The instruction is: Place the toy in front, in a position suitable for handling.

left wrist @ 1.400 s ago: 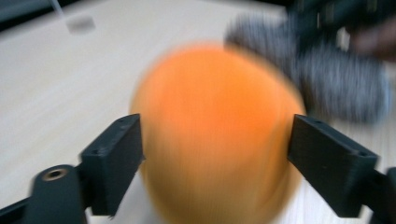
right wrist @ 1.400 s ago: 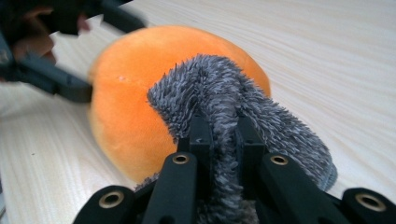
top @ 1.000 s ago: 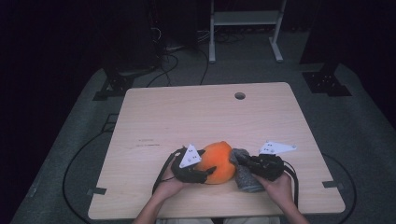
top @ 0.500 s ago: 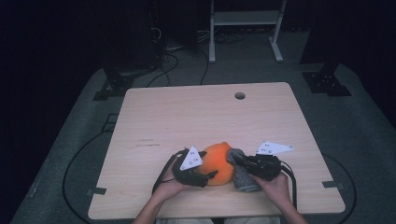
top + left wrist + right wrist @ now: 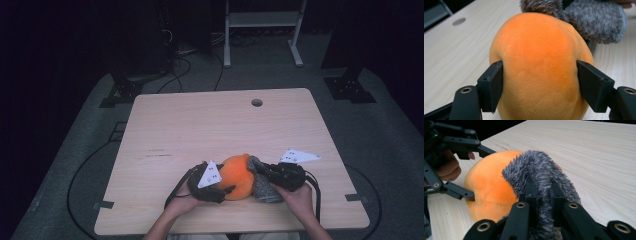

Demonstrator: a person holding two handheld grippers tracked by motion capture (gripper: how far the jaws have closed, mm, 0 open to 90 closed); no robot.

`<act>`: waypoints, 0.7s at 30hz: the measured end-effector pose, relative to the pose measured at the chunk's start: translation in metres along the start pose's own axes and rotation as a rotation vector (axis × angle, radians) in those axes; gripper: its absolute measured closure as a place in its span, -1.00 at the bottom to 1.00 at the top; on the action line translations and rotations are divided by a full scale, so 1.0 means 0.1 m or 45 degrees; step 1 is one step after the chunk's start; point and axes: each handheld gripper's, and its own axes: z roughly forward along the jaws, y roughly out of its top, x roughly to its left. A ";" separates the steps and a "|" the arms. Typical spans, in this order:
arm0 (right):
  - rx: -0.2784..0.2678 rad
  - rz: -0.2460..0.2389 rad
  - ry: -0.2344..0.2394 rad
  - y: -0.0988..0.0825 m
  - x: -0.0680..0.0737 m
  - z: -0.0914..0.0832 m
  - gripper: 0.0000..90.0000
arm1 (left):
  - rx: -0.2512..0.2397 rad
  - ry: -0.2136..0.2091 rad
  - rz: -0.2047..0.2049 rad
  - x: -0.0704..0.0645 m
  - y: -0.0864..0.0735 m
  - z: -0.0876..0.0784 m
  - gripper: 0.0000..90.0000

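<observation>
L tool (image 5: 539, 82) | jaws just closing in, both pads pressing sides of orange plush (image 5: 236, 176) | R tool (image 5: 541, 195) | pressed together, pinching grey furry piece (image 5: 536, 173) at plush's R side | plush sits on bench (image 5: 200, 125) near front edge, about mid-width, between both hands

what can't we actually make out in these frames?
- What the orange plush is: in the left gripper view its lower part runs off the bottom edge.
- How the grey fuzzy fabric joins the plush: the right gripper, clamped on it, covers the join.
- Far end of the fabric: cut off by the left gripper view's top edge.
- High view: both hands cover the plush's underside.
</observation>
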 end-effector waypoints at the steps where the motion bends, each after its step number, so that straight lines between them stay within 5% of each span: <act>1: 0.007 0.027 0.015 -0.02 -0.04 0.00 0.78 | -0.007 -0.005 -0.004 0.00 0.00 0.00 -0.40; 6: 0.092 0.167 0.019 -0.14 -0.18 0.01 0.78 | -0.022 -0.011 -0.014 0.01 -0.01 -0.01 -0.43; 8: 0.056 0.147 0.023 -0.11 -0.14 -0.04 0.78 | -0.024 -0.015 0.005 0.00 -0.01 -0.01 -0.43; 10: -0.039 0.060 0.054 0.00 -0.01 -0.11 0.78 | -0.026 -0.016 0.020 -0.01 -0.01 -0.01 -0.43; 13: 0.015 0.022 0.045 -0.02 0.03 -0.05 0.78 | -0.019 -0.022 0.036 -0.02 0.00 -0.01 -0.45; 17: 0.032 0.121 0.058 -0.12 -0.07 -0.01 0.79 | -0.018 -0.024 0.033 -0.03 0.00 -0.01 -0.48; 19: 0.076 0.117 0.005 -0.12 -0.09 -0.02 0.79 | -0.021 -0.027 0.030 -0.02 -0.01 -0.01 -0.47; 21: 0.028 0.100 -0.006 -0.09 -0.07 -0.07 0.78 | -0.013 -0.029 0.044 -0.02 -0.01 -0.02 -0.46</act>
